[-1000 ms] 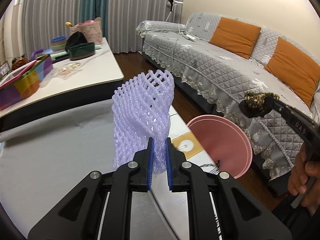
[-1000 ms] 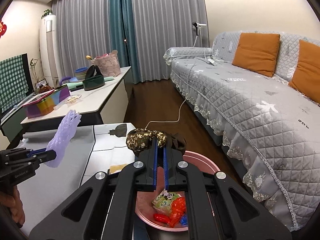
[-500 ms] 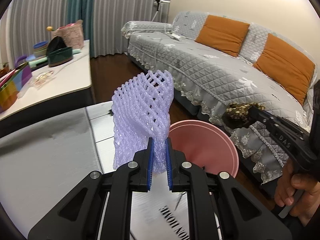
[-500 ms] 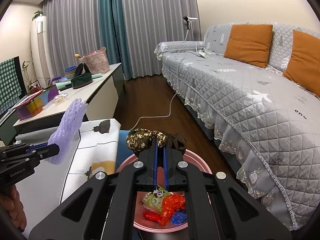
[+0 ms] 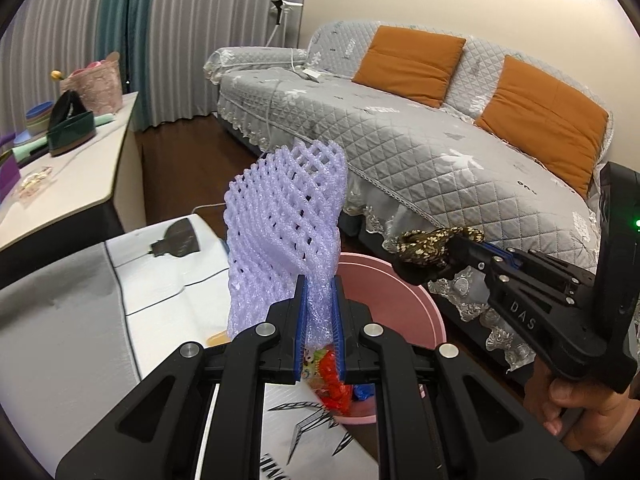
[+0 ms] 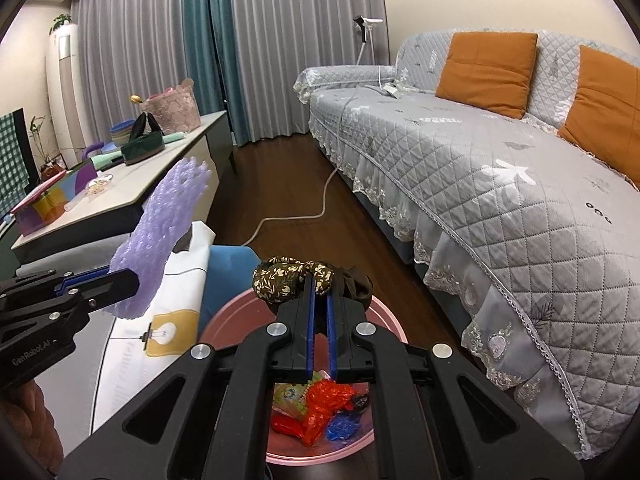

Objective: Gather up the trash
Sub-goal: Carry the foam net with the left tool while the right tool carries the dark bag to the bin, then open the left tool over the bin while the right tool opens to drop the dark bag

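My left gripper is shut on a lilac foam net sleeve, which stands upright above the near rim of a pink bin. It also shows in the right wrist view with the sleeve. My right gripper is shut on a dark floral-patterned wrapper and holds it over the pink bin. It also shows in the left wrist view. Red, blue and green wrappers lie in the bin.
A low table with a white and grey cover lies under my left gripper. A grey quilted sofa with orange cushions stands right of the bin. A side table with bowls and a basket stands at the back left. A cable runs across the wooden floor.
Both grippers have moved toward the pink bin with their loads. The bin's inside with its wrappers now shows under my left gripper, and the right gripper is closer in the left wrist view.
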The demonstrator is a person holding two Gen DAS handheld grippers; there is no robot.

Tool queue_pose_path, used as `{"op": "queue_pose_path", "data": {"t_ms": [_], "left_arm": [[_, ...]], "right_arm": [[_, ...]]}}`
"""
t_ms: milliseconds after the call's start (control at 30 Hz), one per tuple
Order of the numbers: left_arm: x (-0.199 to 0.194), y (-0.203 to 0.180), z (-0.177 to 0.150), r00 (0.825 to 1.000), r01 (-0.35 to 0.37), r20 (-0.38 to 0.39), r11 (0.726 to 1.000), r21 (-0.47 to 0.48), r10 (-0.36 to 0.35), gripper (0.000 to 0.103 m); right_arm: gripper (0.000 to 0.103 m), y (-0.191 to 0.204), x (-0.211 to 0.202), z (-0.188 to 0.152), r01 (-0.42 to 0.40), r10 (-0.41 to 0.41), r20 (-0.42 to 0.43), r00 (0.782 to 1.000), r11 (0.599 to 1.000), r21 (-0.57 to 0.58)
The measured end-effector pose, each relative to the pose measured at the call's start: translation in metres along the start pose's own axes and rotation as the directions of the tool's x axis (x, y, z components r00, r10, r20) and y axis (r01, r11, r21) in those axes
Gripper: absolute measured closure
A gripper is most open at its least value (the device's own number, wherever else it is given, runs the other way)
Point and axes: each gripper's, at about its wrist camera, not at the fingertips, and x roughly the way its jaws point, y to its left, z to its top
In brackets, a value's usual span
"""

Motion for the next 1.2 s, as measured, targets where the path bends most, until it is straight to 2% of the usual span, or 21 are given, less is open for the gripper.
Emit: {"op": "queue_pose_path", "data": {"t_ms": [400,867,933,1000,1033,1100,1167,1200], "left_arm": [[0.033,-0.012,-0.006,0.999,0.003,-0.052,1.0,0.026,-0.002,0.092],[0.047,-0.017,-0.01,0.996,0.043,-0.077,0.999,0.031,-0.041,0.091],[0.05,-0.018,-0.011,0.994,0.058,-0.09,0.998,0.033,-0.055,0.091],[0.052,-0.019,-0.012,0.994,0.057,-0.1,0.998,0.036,-0.053,0.083],[0.052,-0.019,-0.013,0.994,0.05,-0.099,0.998,0.039,-0.046,0.078],[0.053,-0.018,-0.014,0.993,0.057,-0.107,0.998,0.03,-0.054,0.078],[0.052,-0.016,-0.015,0.992,0.065,-0.113,0.998,0.018,-0.063,0.07],[0.051,-0.015,-0.016,0.992,0.062,-0.109,0.998,0.017,-0.06,0.06]], "right_arm": [[0.098,-0.011,0.013,-0.003,0.048,-0.046,-0.045,0.998,0.998,0.028],[0.097,-0.017,0.018,-0.004,0.061,-0.058,-0.062,0.996,0.997,0.042],[0.094,-0.018,0.018,-0.005,0.061,-0.058,-0.064,0.996,0.997,0.042],[0.089,-0.018,0.018,-0.005,0.066,-0.063,-0.069,0.996,0.997,0.045],[0.083,-0.019,0.018,-0.005,0.068,-0.064,-0.07,0.995,0.997,0.047],[0.072,-0.021,0.018,-0.006,0.082,-0.078,-0.067,0.995,0.995,0.049],[0.058,-0.023,0.016,-0.006,0.091,-0.087,-0.062,0.994,0.994,0.06],[0.056,-0.024,0.016,-0.006,0.095,-0.092,-0.06,0.994,0.993,0.064]]}}
